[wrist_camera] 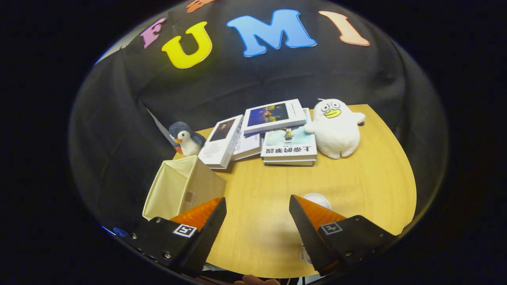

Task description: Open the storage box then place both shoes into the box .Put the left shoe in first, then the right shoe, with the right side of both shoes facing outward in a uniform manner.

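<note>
Jaws spread wide and holding nothing, the gripper [257, 221] hovers over the near part of the desk [356, 178] with bare wood showing between its two fingers.

Biggest thing on that round wooden desk is the cream fabric storage box [180, 190], sitting just ahead of the left finger, its mouth tipped up and looking already open, with nothing visible inside. Beyond it, across the back of the desk, lies a loose pile of books [277, 134], some stacked, one leaning. Right of the books sits a white plush duck [336, 127], touching the stack. Left of the books, behind the box, stands a small penguin toy [185, 139].

Now the shoes: a pale rounded shape [317, 199] peeks out just behind the right finger, and it may be part of a shoe, but the finger covers most of it and I cannot say for sure. A second shoe I can't pick out.

Step in hand, by my reading: the box seems open, so it's the reach for the left shoe. Next move calls for swinging toward that pale shape, confirming which shoe it is, and closing on it.

Down by the near edge, something pale and a fingertip-like shape are cut off, too little to identify.
</note>
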The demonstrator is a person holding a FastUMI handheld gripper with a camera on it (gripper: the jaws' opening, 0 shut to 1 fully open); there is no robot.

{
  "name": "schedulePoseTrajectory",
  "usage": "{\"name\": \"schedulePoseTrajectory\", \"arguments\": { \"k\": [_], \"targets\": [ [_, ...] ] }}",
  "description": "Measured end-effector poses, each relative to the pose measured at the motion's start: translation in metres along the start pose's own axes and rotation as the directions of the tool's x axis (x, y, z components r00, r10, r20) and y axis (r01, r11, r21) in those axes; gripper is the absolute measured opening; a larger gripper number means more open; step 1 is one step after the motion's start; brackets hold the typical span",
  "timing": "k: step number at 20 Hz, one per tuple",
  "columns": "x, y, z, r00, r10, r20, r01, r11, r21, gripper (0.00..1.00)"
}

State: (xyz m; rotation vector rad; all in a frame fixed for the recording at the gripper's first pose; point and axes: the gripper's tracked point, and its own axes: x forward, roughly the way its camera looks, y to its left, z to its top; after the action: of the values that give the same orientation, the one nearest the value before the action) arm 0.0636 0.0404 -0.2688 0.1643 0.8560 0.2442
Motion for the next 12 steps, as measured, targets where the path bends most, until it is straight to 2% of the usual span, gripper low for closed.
{"name": "schedulePoseTrajectory", "arguments": {
  "k": [4,12],
  "targets": [
    [-0.004,-0.046,-0.022,0.996,-0.081,-0.027,0.082,0.996,0.022,0.97],
    [0.004,-0.110,-0.087,0.976,-0.147,-0.159,0.158,0.986,0.060,0.97]
  ]
}}
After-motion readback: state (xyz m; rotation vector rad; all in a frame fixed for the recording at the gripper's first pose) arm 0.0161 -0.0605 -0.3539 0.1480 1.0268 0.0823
